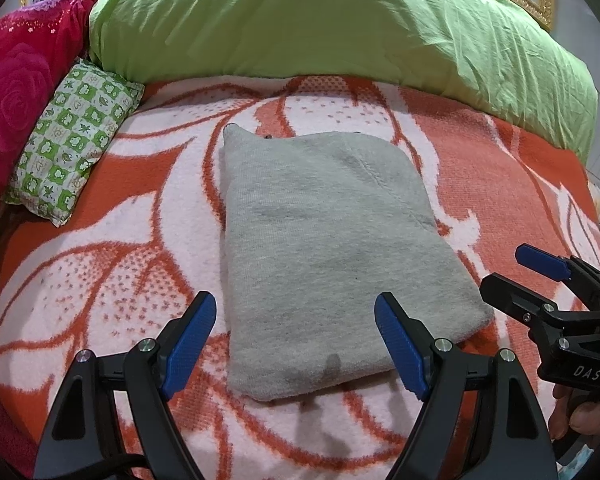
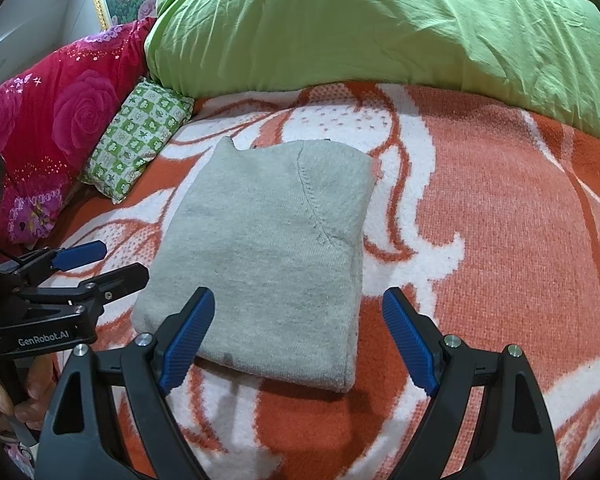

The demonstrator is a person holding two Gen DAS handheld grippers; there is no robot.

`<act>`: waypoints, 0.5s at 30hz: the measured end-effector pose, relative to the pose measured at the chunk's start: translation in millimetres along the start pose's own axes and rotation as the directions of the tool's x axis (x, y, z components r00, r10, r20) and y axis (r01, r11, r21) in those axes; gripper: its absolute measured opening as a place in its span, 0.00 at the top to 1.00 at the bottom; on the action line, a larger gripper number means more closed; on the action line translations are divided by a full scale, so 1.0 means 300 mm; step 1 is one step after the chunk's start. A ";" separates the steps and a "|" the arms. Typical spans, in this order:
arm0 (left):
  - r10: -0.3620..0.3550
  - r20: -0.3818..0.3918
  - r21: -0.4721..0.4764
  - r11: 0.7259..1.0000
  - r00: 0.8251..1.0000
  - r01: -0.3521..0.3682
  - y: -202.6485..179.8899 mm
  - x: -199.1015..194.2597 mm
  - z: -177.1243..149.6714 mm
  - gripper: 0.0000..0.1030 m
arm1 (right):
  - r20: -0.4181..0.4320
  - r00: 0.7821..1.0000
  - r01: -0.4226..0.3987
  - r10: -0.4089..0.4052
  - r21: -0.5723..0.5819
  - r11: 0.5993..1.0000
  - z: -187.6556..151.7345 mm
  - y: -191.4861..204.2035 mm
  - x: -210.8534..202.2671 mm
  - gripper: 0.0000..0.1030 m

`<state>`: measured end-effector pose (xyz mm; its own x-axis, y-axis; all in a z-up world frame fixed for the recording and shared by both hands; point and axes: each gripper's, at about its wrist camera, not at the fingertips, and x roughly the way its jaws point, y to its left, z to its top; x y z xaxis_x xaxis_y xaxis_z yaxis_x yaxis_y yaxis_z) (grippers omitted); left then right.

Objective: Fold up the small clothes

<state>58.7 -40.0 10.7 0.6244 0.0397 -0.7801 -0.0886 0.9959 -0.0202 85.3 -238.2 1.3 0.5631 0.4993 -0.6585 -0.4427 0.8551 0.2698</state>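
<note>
Both tongs stand wide open and empty: the left tongs [image 1: 296,344] and right tongs [image 2: 298,340] hover at the near edge of the folded grey garment [image 1: 324,256], which lies flat mid-bed on the orange-and-white blanket [image 1: 500,184]. Behind it bulges a green duvet [image 1: 320,20]; toward the bed's left edge sit a green checked pillow [image 1: 72,144] and a red floral quilt [image 1: 12,80].
</note>
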 end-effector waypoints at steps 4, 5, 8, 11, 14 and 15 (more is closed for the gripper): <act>0.001 0.002 -0.001 1.000 1.000 -0.001 0.002 0.005 -0.001 0.20 | -0.001 1.000 0.002 -0.002 -0.003 1.000 0.001 0.000 0.005 0.17; 0.001 0.003 -0.001 1.000 1.000 -0.001 0.002 0.006 -0.002 0.20 | -0.001 1.000 0.002 -0.002 -0.001 1.000 -0.001 -0.002 0.008 0.17; 0.001 0.002 -0.002 1.000 1.000 -0.001 0.002 0.008 -0.002 0.20 | -0.001 1.000 0.002 -0.002 0.002 1.000 0.002 -0.009 0.015 0.17; -0.001 -0.004 -0.005 1.000 1.000 0.000 0.005 0.019 -0.001 0.20 | -0.006 1.000 0.003 -0.003 0.009 1.000 0.000 -0.016 0.024 0.17; -0.003 -0.010 -0.012 1.000 1.000 0.003 0.009 0.028 -0.001 0.20 | -0.007 1.000 0.003 -0.003 0.009 1.000 -0.001 -0.019 0.029 0.17; -0.002 -0.009 -0.013 1.000 1.000 0.002 0.009 0.029 -0.002 0.20 | -0.007 1.000 0.002 -0.002 0.008 1.000 -0.001 -0.020 0.031 0.17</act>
<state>63.5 -37.0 3.6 0.6174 0.0367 -0.7858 -0.0974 0.9948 -0.0300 93.0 -238.7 -6.4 0.5594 0.4963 -0.6640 -0.4358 0.8574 0.2738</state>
